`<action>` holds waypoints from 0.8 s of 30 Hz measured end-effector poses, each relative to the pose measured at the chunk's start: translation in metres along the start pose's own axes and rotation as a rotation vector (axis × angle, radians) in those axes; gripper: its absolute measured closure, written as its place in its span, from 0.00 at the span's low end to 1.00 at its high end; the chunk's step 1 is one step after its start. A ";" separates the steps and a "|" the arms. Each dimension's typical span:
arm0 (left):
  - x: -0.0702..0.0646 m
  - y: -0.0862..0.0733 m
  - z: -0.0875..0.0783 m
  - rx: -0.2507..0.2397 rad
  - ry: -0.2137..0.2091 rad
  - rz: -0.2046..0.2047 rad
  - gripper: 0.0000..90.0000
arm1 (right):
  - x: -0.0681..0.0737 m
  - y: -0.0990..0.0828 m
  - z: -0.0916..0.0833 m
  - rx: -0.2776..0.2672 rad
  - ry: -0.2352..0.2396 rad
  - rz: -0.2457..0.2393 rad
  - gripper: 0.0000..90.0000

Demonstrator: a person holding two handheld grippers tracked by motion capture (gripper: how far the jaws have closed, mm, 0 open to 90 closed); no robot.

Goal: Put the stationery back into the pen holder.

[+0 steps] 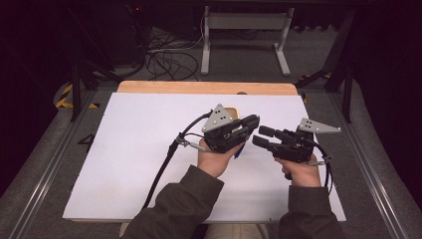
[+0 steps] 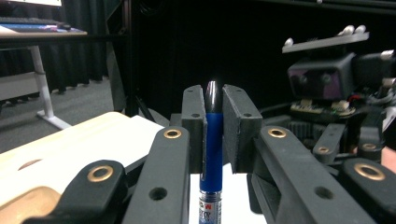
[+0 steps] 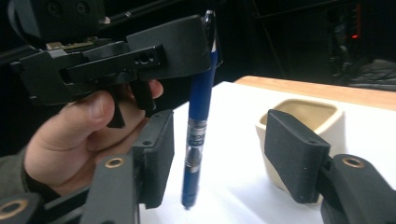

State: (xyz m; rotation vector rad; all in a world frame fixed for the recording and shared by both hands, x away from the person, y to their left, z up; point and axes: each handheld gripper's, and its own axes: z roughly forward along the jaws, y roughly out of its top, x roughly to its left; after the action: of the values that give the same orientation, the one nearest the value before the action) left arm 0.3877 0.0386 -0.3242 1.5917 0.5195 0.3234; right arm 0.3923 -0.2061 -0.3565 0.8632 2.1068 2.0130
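Observation:
A blue pen [image 2: 213, 135] with a dark cap hangs upright, its tip pointing down, and my left gripper [image 2: 213, 93] is shut on its upper part. In the high view the left gripper [image 1: 254, 122] is held above the middle of the white sheet [image 1: 124, 149], with a bit of the pen [image 1: 240, 149] showing below it. My right gripper [image 1: 261, 136] faces it from the right. In the right gripper view the pen [image 3: 201, 98] stands between the right gripper's [image 3: 219, 135] open jaws, close to the left pad but with a gap on both sides.
A beige square cup [image 3: 303, 116] stands on the sheet just beyond the pen, and its rim peeks out behind the left gripper [image 1: 230, 110]. A wooden table edge [image 1: 199, 87] borders the sheet at the back. Cables [image 1: 169, 59] and a white stand [image 1: 244, 22] lie on the floor beyond.

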 end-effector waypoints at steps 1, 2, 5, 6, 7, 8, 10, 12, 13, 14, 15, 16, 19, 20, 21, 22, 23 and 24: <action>0.000 0.000 0.000 -0.003 0.002 0.001 0.89 | 0.000 0.000 0.001 -0.003 0.002 0.007 0.51; 0.000 0.001 0.000 -0.008 0.000 -0.002 0.89 | 0.000 -0.001 0.002 -0.006 0.004 0.014 0.52; 0.000 0.002 -0.001 -0.021 -0.002 -0.009 0.89 | 0.000 -0.002 0.005 -0.013 0.016 0.029 0.57; -0.001 0.002 -0.001 -0.024 -0.001 -0.008 0.89 | 0.000 -0.003 0.006 -0.013 0.020 0.032 0.58; -0.001 0.002 -0.002 -0.029 0.002 -0.004 0.89 | 0.000 -0.003 0.007 -0.012 0.022 0.034 0.59; -0.001 0.002 -0.002 -0.035 0.004 -0.005 0.89 | 0.001 -0.003 0.009 -0.011 0.025 0.034 0.60; -0.002 0.003 -0.002 -0.043 0.007 -0.003 0.89 | 0.001 -0.004 0.011 -0.009 0.033 0.033 0.61; -0.002 0.003 -0.003 -0.052 0.005 -0.002 0.89 | 0.002 -0.005 0.013 -0.005 0.040 0.032 0.63; -0.002 0.003 -0.003 -0.053 0.006 -0.002 0.89 | 0.003 -0.005 0.015 -0.004 0.040 0.031 0.64; -0.002 0.003 -0.003 -0.057 0.006 -0.003 0.89 | 0.003 -0.005 0.016 -0.003 0.042 0.029 0.65; -0.002 0.004 -0.004 -0.060 0.004 -0.003 0.89 | 0.003 -0.006 0.017 -0.004 0.044 0.030 0.66; -0.002 0.004 -0.004 -0.062 0.003 -0.003 0.89 | 0.003 -0.006 0.017 -0.004 0.045 0.030 0.67; -0.002 0.004 -0.004 -0.069 -0.003 -0.008 0.89 | 0.004 -0.007 0.019 -0.004 0.048 0.030 0.71; -0.002 0.004 -0.005 -0.069 -0.003 -0.009 0.89 | 0.004 -0.007 0.020 -0.005 0.048 0.029 0.72; -0.002 0.004 -0.005 -0.073 -0.004 -0.010 0.89 | 0.004 -0.007 0.021 -0.006 0.051 0.029 0.73; -0.002 0.004 -0.005 -0.074 -0.005 -0.011 0.89 | 0.005 -0.007 0.021 -0.006 0.052 0.029 0.74; -0.002 0.004 -0.005 -0.076 -0.005 -0.012 0.89 | 0.005 -0.008 0.022 -0.006 0.054 0.030 0.75; -0.002 0.004 -0.005 -0.078 -0.003 -0.011 0.89 | 0.005 -0.008 0.022 -0.008 0.055 0.031 0.77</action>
State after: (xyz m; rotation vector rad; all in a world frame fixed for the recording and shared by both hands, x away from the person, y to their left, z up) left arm 0.3839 0.0418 -0.3194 1.5132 0.5075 0.3288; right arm 0.3955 -0.1838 -0.3649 0.8539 2.1256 2.0818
